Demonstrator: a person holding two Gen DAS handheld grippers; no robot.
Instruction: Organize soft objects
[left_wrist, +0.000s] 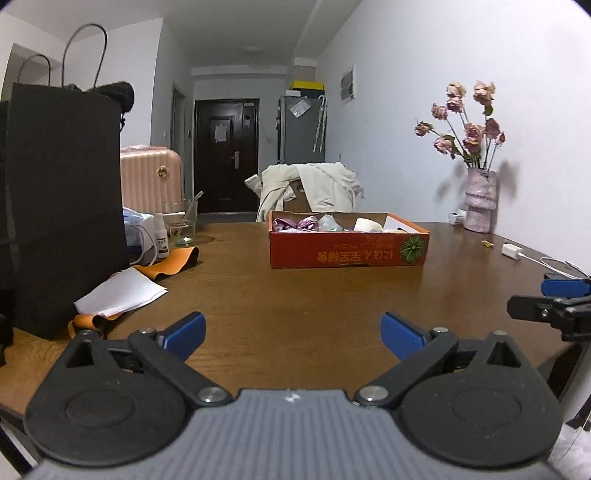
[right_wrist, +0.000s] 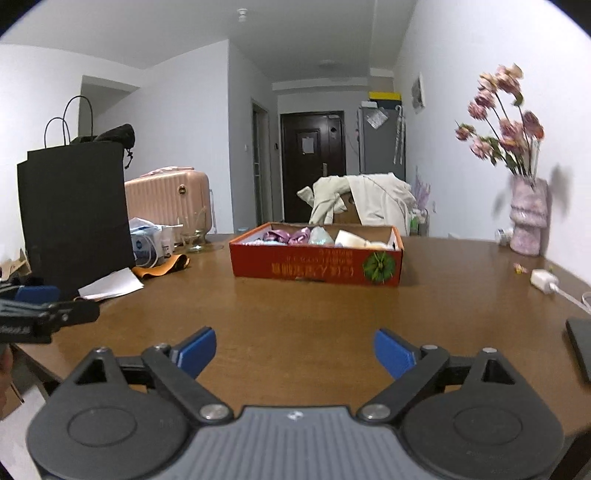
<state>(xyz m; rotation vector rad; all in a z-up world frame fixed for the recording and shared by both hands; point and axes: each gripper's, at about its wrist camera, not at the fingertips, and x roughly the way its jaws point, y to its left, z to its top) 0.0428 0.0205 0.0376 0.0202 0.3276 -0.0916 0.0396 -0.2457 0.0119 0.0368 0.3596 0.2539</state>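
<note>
An orange cardboard box (left_wrist: 347, 248) (right_wrist: 317, 266) sits on the brown wooden table (left_wrist: 295, 295) (right_wrist: 295, 314), holding soft items: purple satin pieces (left_wrist: 299, 223) (right_wrist: 288, 235), a pale bluish bundle (right_wrist: 320, 236) and a white roll (left_wrist: 367, 224) (right_wrist: 349, 239). My left gripper (left_wrist: 293, 334) hovers open over the table's near edge, nothing between its blue pads. My right gripper (right_wrist: 294, 350) is likewise open and empty, well short of the box. Each gripper shows at the edge of the other's view: the right gripper (left_wrist: 554, 301), the left gripper (right_wrist: 40, 306).
A tall black paper bag (left_wrist: 62, 206) (right_wrist: 75, 214) stands at the left with white paper (left_wrist: 120, 291), an orange strap (left_wrist: 171, 264), a small bottle (left_wrist: 161, 240) and a glass (left_wrist: 183, 230) by it. A vase of dried roses (left_wrist: 478, 199) (right_wrist: 526, 218) and a white charger (left_wrist: 511, 251) (right_wrist: 541, 278) are right. A dark flat object (right_wrist: 580, 343) lies near right.
</note>
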